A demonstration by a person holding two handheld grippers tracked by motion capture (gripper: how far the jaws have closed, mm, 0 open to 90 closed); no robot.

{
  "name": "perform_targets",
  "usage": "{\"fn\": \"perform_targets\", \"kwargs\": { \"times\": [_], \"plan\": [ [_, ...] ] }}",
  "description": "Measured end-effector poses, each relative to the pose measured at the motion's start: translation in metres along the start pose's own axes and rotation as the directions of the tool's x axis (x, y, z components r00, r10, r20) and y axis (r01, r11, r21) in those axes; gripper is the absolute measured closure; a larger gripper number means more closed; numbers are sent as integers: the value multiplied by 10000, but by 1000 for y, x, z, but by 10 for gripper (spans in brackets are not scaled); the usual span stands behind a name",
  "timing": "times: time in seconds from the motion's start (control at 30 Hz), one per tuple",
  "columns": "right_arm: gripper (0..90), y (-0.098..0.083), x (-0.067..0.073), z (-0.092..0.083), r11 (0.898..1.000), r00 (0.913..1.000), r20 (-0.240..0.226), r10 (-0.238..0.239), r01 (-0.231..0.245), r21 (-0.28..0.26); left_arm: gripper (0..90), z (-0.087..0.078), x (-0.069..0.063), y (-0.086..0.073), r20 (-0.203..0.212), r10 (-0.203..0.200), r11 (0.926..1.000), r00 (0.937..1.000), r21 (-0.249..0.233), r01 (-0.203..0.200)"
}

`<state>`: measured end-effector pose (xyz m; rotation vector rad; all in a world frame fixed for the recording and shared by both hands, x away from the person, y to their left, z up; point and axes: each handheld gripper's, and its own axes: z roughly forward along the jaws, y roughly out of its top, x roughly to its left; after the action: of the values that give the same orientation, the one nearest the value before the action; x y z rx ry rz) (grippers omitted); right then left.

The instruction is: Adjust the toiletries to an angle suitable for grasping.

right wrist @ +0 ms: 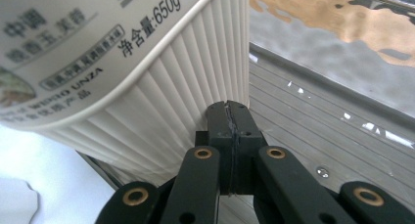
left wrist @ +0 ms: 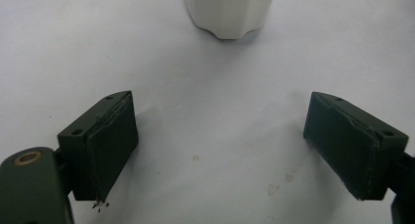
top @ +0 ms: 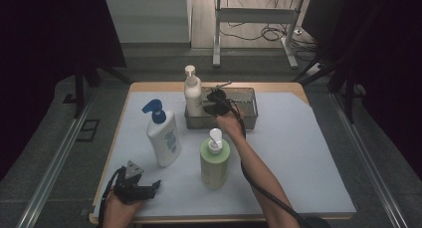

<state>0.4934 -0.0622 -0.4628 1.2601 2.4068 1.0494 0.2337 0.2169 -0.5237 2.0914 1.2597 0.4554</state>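
The right gripper (top: 215, 102) is reaching into the grey metal mesh basket (top: 249, 119) at the far side of the white-covered desk (top: 298, 158), its fingers (right wrist: 230, 131) clenched together on nothing, pressing against the ribbed side of the cream pump bottle (top: 193, 93) standing in the basket's left end, probably nudging it into place. The left gripper (top: 149, 188) is resting at the desk's near edge with fingers (left wrist: 110, 145) released wide apart, holding nothing, likely waiting its turn. The white bottle with blue pump (top: 163, 134) and the green bottle with white pump (top: 215, 161) are standing outside the basket, presumably next.
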Motion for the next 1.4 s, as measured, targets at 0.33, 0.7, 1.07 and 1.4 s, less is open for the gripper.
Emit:
{"fn": "perform_targets", "kwargs": {
  "times": [0.33, 0.7, 1.07, 1.4],
  "plan": [
    [895, 1, 4, 2, 10000, 10000, -74, -67, 66, -39, 123, 0, 0, 0, 4, 1, 10000, 10000, 3, -1],
    [896, 0, 4, 3, 10000, 10000, -85, 1, -2, -28, 123, 0, 0, 0, 8, 0, 10000, 10000, 4, 0],
    [872, -1, 5, 0, 9996, 9996, 99, -258, 259, -121, 123, 0, 0, 0, -4, 7, 10000, 10000, -2, -7],
    [747, -3, -3, -14, 9990, 9997, 28, -253, 254, -360, 123, 0, 0, 0, -6, 7, 10000, 10000, 2, -7]
  ]
}}
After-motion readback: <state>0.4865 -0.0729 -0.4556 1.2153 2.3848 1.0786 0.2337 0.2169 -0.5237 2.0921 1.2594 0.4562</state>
